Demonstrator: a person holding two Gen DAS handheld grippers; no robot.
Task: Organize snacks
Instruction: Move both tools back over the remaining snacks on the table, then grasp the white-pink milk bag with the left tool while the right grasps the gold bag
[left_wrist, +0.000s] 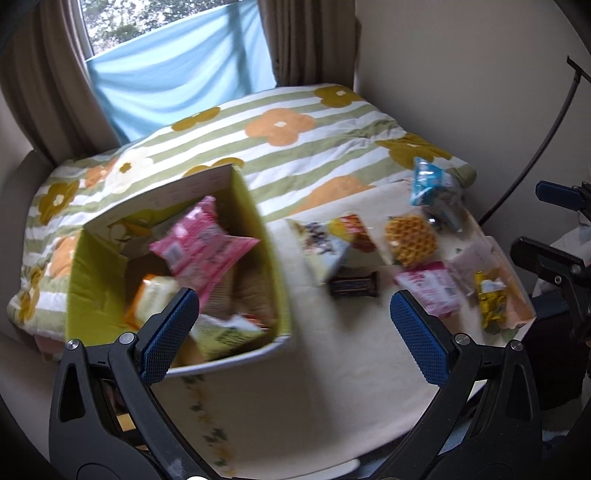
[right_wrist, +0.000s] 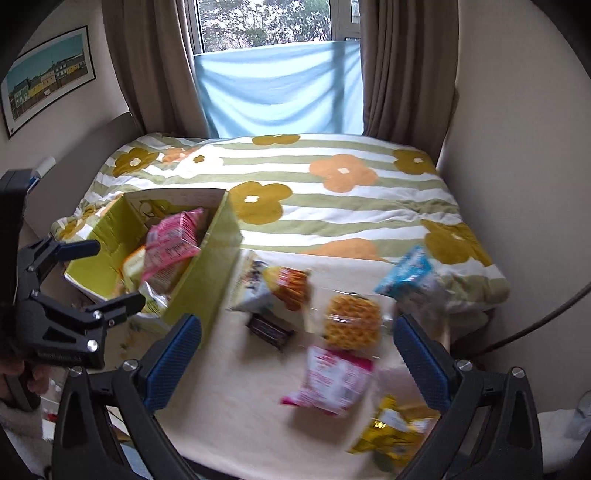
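A yellow-green box (left_wrist: 280, 280) (right_wrist: 207, 280) stands at the left of a cream table (left_wrist: 314, 387) (right_wrist: 240, 398), holding a pink packet (left_wrist: 201, 251) (right_wrist: 173, 243) and other snacks. Loose snacks lie to its right: a waffle pack (left_wrist: 410, 236) (right_wrist: 351, 325), a pink pack (left_wrist: 430, 288) (right_wrist: 332, 380), a dark bar (left_wrist: 354, 286) (right_wrist: 269, 330), a blue bag (left_wrist: 432, 188) (right_wrist: 410, 273), a yellow pack (left_wrist: 489, 299) (right_wrist: 391, 435). My left gripper (left_wrist: 295, 332) (right_wrist: 107, 273) hovers open by the box's near corner. My right gripper (right_wrist: 299, 358) (left_wrist: 543, 218) is open and empty above the loose snacks.
A bed with a green-striped flowered duvet (left_wrist: 295, 147) (right_wrist: 332, 199) lies behind the table. Brown curtains (right_wrist: 155, 66) and a blue cloth (right_wrist: 280, 88) frame the window. A picture (right_wrist: 48, 77) hangs on the left wall. A dark cable (left_wrist: 535, 147) runs along the right wall.
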